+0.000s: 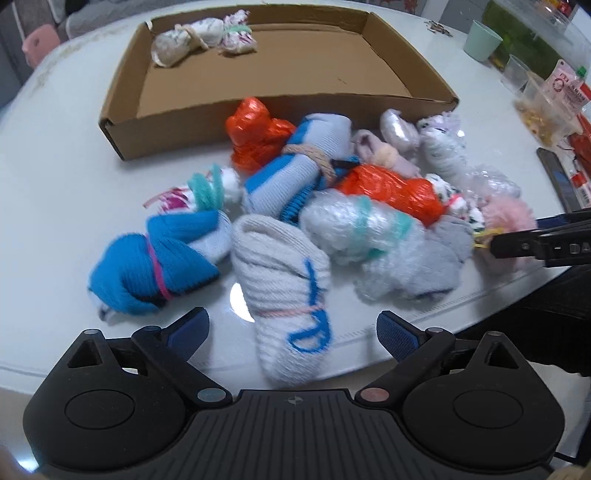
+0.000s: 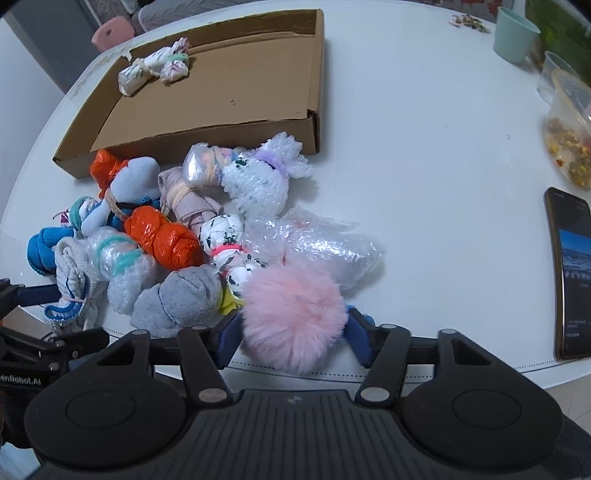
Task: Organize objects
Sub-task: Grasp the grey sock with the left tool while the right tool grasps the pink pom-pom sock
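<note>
I see the white table (image 2: 424, 155) filling both views. On it, in the upper left of each frame, sits the shallow cardboard tray (image 1: 122, 122), holding two small white tied bundles (image 1: 205, 38) against its far wall. Just in front of the tray, touching its near wall, lies the heap of bundles (image 1: 332, 192): rolled socks, orange plastic wads and bubble-wrap parcels, each tied with a band.

In my left view, the white ribbed sock roll (image 1: 286, 295) with blue stitching stands lowest in the heap, at centre bottom. My left gripper (image 1: 291, 334) straddles it with jaws spread wide, both blue pads clear of the cloth, so it is released. A blue sock roll (image 1: 147, 266) lies just left of it.

In my right view, the pink fluffy pompom (image 2: 291, 317) sits at bottom centre. My right gripper (image 2: 291, 341) has its blue pads pressed into the fur on both sides, grasping the pompom. A grey sock roll (image 2: 181, 299) is just beside its left.

A phone (image 2: 570, 273) lies at the right edge, and a mint cup (image 2: 515, 35) stands at upper right.
</note>
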Tool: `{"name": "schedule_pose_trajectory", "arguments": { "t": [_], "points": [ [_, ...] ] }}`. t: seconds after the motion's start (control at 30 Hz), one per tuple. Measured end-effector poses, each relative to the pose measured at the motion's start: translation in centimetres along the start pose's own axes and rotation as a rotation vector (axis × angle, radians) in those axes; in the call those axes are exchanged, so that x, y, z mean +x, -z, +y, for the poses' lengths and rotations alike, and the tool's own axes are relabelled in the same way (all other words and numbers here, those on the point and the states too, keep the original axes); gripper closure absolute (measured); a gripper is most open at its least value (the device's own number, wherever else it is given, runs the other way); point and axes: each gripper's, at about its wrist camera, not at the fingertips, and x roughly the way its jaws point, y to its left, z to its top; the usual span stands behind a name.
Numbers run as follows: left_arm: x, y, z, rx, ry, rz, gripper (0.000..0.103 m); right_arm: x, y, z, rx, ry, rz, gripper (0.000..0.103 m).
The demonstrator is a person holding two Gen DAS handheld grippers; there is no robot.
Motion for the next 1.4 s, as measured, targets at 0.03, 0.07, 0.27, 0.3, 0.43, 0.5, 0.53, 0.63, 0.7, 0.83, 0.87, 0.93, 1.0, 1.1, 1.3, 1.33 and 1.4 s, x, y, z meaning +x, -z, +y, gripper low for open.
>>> {"name": "schedule_pose_trajectory", "arguments": {
  "t": [0.03,0.07,0.27,0.3,0.43,0.5,0.53,0.63,0.7,0.83,0.87,0.93,1.0,1.1,1.3,1.33,1.4],
  "points": [
    [0.1,-0.1,0.2,-0.006,0.002,-0.010,0.005,0.0,-0.1,0.0,-0.001,-0.005,-0.004,0.055],
    [0.2,-0.2,0.4,-0.016,0.005,-0.019,0.006,-0.1,-0.3,0.0,0.001,-0.011,-0.005,0.058],
    [0.8,-0.2,0.3,-0.008,-0.016,-0.038,0.016,0.1,-1.0,0.3,-0.012,-0.015,-0.005,0.065],
    [0.7,-0.2,0.2,-0.001,-0.020,-0.041,0.023,0.1,-1.2,0.3,-0.010,-0.017,-0.004,0.065],
    [0.3,-0.2,-0.1,0.026,-0.046,-0.049,0.052,0.1,-1.8,-0.1,0.008,-0.027,-0.002,0.068],
    [0.2,-0.2,-0.2,0.025,-0.042,-0.045,0.054,0.1,-2.1,-0.1,0.008,-0.028,0.001,0.068],
    [0.2,-0.2,-0.3,0.031,-0.044,-0.044,0.054,0.1,-2.2,0.0,0.004,-0.028,0.002,0.069],
    [0.1,-0.2,-0.5,0.030,-0.037,-0.037,0.057,0.1,-2.6,0.0,0.001,-0.032,0.005,0.069],
    [0.1,-0.2,-0.6,0.032,-0.032,-0.026,0.057,0.0,-2.8,0.0,-0.001,-0.035,0.003,0.070],
    [-0.7,-0.2,-0.6,0.033,-0.021,-0.027,0.057,-0.4,-3.3,0.0,-0.008,-0.044,-0.006,0.071],
    [-1.0,-0.3,-0.5,0.026,-0.017,-0.030,0.057,-0.7,-3.4,-0.1,-0.007,-0.050,-0.014,0.071],
    [-1.5,-0.5,-0.3,0.012,-0.003,-0.034,0.057,-1.1,-3.4,-0.3,0.002,-0.060,-0.025,0.071],
    [-1.9,-0.6,-0.4,0.015,-0.009,-0.043,0.057,-1.5,-3.0,-0.9,0.010,-0.071,-0.034,0.071],
    [-2.2,-0.8,-0.2,-0.001,0.003,-0.039,0.057,-2.7,-1.1,-0.6,0.022,-0.079,-0.046,0.071],
    [-2.6,-1.4,0.0,-0.014,0.015,-0.056,0.057,-5.2,2.5,-2.5,0.034,-0.086,-0.088,0.071],
    [-2.8,-1.6,0.0,-0.017,0.018,-0.063,0.057,-5.7,2.4,-2.6,0.032,-0.089,-0.103,0.071],
    [-3.6,-2.1,0.3,-0.030,0.027,-0.085,0.057,-6.5,1.9,-2.8,0.037,-0.087,-0.141,0.071]
  ]
}}
